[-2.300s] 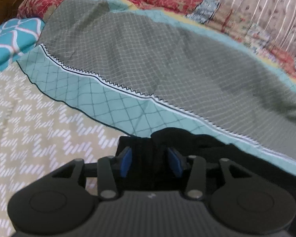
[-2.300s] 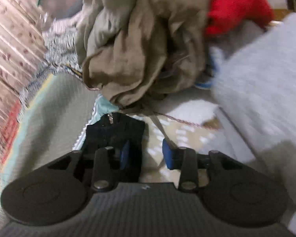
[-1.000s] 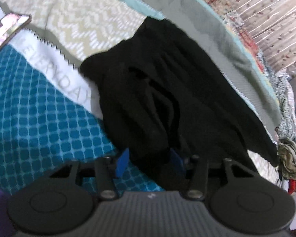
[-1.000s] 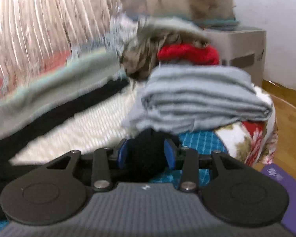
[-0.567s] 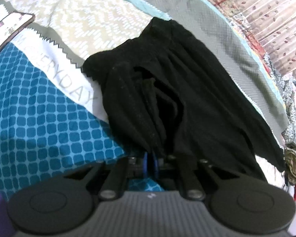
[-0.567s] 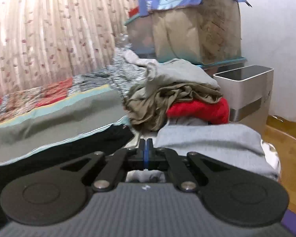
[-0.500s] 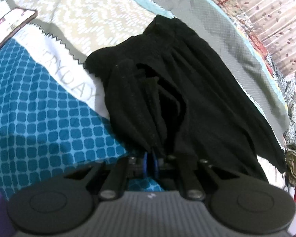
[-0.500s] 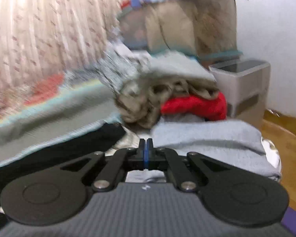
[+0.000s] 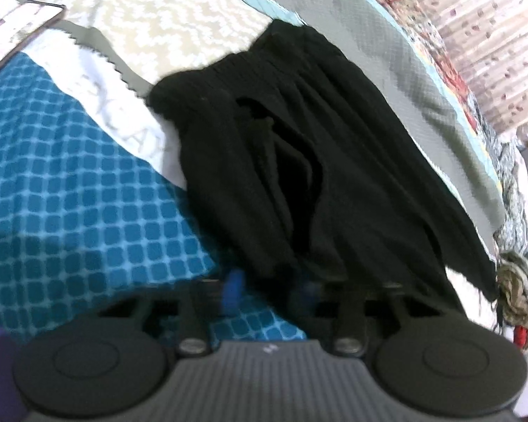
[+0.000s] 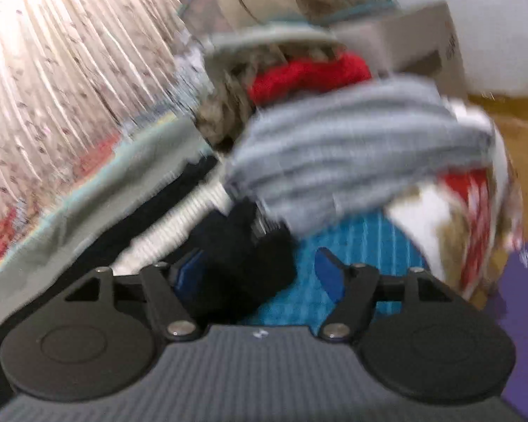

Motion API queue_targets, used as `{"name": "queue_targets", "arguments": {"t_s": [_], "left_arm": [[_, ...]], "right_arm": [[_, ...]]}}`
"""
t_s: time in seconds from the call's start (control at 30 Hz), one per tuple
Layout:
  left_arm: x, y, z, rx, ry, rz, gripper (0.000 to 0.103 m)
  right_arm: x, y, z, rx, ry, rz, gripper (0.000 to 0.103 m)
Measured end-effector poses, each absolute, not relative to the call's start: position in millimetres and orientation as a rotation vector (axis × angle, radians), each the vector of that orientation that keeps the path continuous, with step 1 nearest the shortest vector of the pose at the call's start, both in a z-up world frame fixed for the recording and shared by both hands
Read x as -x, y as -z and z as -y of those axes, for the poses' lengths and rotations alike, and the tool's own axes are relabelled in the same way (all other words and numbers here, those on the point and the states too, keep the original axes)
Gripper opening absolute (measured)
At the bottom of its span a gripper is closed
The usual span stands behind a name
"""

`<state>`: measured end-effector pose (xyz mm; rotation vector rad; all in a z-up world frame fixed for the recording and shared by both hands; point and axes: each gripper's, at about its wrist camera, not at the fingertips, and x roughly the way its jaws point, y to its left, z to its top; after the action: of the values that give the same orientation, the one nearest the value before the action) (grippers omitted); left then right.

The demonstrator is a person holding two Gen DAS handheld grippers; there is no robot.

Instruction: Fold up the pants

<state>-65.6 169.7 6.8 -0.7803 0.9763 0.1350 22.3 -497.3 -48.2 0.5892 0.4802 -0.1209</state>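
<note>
The black pants (image 9: 299, 147) lie folded lengthwise on the bed, waistband at the far end, legs running to the right. My left gripper (image 9: 267, 292) is open at the near edge of the pants, with black fabric lying between its blue pads (image 9: 233, 290). My right gripper (image 10: 260, 274) is open at the bed's near edge. The black pant-leg end (image 10: 250, 249) lies between its blue pads (image 10: 329, 276). Both views are blurred by motion.
A patchwork bedspread (image 9: 52, 211) with teal, white and beige panels covers the bed. A folded grey garment (image 10: 352, 154) lies beside a heap of red and olive clothes (image 10: 299, 74). A phone (image 9: 21, 31) lies at the far left. A curtain (image 10: 52, 52) hangs behind.
Both grippers were shut half a second ago and have opened, letting go of the pants. The right gripper has dropped and tilted toward the bed edge.
</note>
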Motion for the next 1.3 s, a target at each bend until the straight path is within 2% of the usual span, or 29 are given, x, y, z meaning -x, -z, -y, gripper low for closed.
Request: {"name": "queue_targets", "arguments": {"t_s": [0.03,0.07,0.13,0.23,0.33,0.43,0.63,0.67,0.7,0.77,0.87,0.97,1.03,1.1,1.2,1.3], "left_arm": [[63,-6,-169,0.788,-0.13,-0.983,0.004],[63,-8,-168,0.79,-0.143,-0.975,0.004],[67,-21,-169,0.792,-0.131,-0.94,0.004],[81,-52,-177,0.82,-0.105,-0.863,0.004],[92,-74,-186,0.834,-0.087,-0.819,0.004],[102,-75,-191,0.843,-0.101,-0.841,0.004],[114,-36,-194,0.859,-0.223,-1.002,0.005],[115,-30,-194,0.853,-0.252,-1.034,0.006],[119,-26,-194,0.847,-0.266,-1.05,0.006],[126,-28,-193,0.834,-0.259,-1.058,0.005],[134,-57,-184,0.793,-0.111,-0.964,0.005],[124,-95,-155,0.576,0.015,-0.875,0.008],[101,-114,-118,0.379,0.13,-0.848,0.011],[75,-123,-77,0.214,0.232,-0.838,0.014],[43,-122,8,-0.089,0.423,-0.789,0.02],[9,-102,87,-0.33,0.574,-0.758,0.021]], "right_arm": [[-30,50,494,-0.604,0.105,-0.493,0.057],[-34,46,491,-0.602,0.119,-0.499,0.025],[-38,28,496,-0.736,0.092,-0.461,0.002],[-19,-30,506,-0.768,0.111,-0.236,0.002],[-2,-69,523,-0.751,0.166,-0.133,0.002],[0,-77,526,-0.713,0.176,-0.177,0.005],[-41,-48,483,-0.568,0.085,-0.381,0.011],[-52,-46,476,-0.53,0.077,-0.404,0.016],[-56,-40,466,-0.49,0.079,-0.425,0.033],[-75,-34,453,-0.388,0.095,-0.465,0.052],[-101,-21,445,-0.225,0.139,-0.544,0.052],[-106,-3,447,-0.208,0.144,-0.632,0.052],[-102,5,449,-0.23,0.129,-0.648,0.036],[-97,11,450,-0.265,0.117,-0.649,0.028],[-78,12,446,-0.27,0.146,-0.609,0.025],[-72,4,464,-0.317,0.176,-0.532,0.025]]}}
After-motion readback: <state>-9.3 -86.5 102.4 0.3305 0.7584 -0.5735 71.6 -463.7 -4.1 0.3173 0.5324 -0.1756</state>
